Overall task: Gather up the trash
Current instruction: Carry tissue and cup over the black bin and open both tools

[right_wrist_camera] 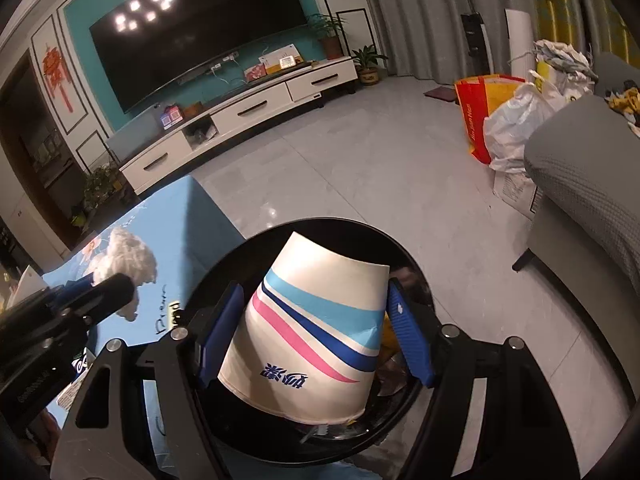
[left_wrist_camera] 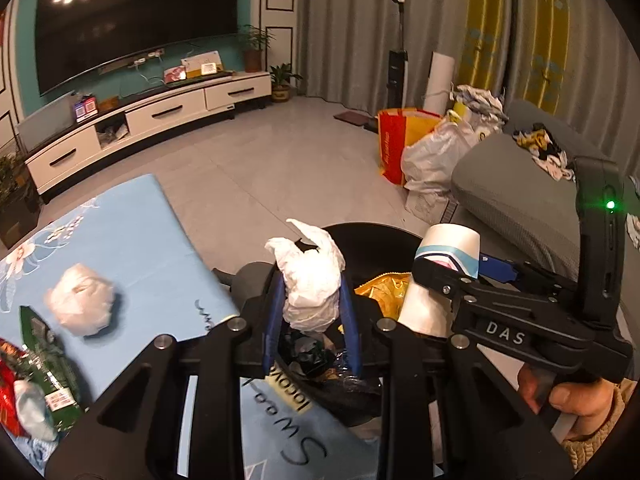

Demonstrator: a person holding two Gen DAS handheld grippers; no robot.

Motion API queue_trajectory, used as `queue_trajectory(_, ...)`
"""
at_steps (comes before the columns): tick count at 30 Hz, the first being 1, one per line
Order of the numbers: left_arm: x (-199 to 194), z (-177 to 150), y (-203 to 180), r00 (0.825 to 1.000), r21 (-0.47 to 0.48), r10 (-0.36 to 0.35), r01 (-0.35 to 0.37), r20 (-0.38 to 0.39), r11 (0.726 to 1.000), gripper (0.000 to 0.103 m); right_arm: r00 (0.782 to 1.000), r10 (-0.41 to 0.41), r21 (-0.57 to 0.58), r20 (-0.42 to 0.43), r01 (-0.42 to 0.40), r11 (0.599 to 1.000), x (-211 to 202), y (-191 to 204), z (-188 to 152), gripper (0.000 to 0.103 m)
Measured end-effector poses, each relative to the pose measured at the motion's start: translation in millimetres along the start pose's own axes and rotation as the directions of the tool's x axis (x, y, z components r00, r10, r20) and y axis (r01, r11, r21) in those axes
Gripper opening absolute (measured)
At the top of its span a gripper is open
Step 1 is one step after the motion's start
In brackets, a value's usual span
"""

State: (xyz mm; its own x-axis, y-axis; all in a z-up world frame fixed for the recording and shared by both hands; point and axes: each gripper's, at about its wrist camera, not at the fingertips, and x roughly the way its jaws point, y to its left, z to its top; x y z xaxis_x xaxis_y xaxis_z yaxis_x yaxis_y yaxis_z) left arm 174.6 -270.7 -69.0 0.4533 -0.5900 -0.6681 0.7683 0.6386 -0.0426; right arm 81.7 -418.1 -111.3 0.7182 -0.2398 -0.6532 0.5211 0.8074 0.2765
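Note:
My left gripper (left_wrist_camera: 312, 300) is shut on a crumpled white tissue (left_wrist_camera: 314, 280) and holds it over the black trash bin (left_wrist_camera: 372, 236), which holds a gold wrapper (left_wrist_camera: 384, 292) and dark trash. My right gripper (right_wrist_camera: 316, 332) is shut on an upside-down white paper cup (right_wrist_camera: 312, 332) with blue and pink stripes, held above the same bin (right_wrist_camera: 240, 256). The cup also shows in the left wrist view (left_wrist_camera: 436, 276). Another crumpled tissue (left_wrist_camera: 82, 306) lies on the light blue table (left_wrist_camera: 132, 232), beside green and red wrappers (left_wrist_camera: 40, 380).
A grey sofa (left_wrist_camera: 520, 192) stands to the right of the bin. A red and yellow bag (left_wrist_camera: 396, 144) and a white sack (left_wrist_camera: 436, 160) sit on the tiled floor behind it. A TV cabinet (left_wrist_camera: 160, 116) lines the far wall.

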Motion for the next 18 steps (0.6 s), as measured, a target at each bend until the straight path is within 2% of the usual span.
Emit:
queue_trajectory(7,24,2,-6,1.0,0.019,-0.002,0.003,-0.029,1.0,0.032,1.0,0.007,0.032,-0.02,-0.007,0.999,6,-9,0,0.073)
queue_trajectory(10,29,3,-8,0.999,0.02,-0.005,0.006,-0.034,1.0,0.039,1.0,0.005,0.052,-0.03,-0.003,0.999,8,-10,-1,0.074)
queue_trajectory(15,28,2,-9,1.0,0.022,-0.003,0.004,-0.025,1.0,0.059,0.999,0.008,0.079,-0.041,-0.005,0.997,8,-12,0,0.077)
queue_trajectory(18,22,2,-9,1.0,0.021,0.01,-0.009,-0.014,1.0,0.067,0.999,0.014,0.094,-0.039,-0.01,0.995,3,-13,2,0.079)
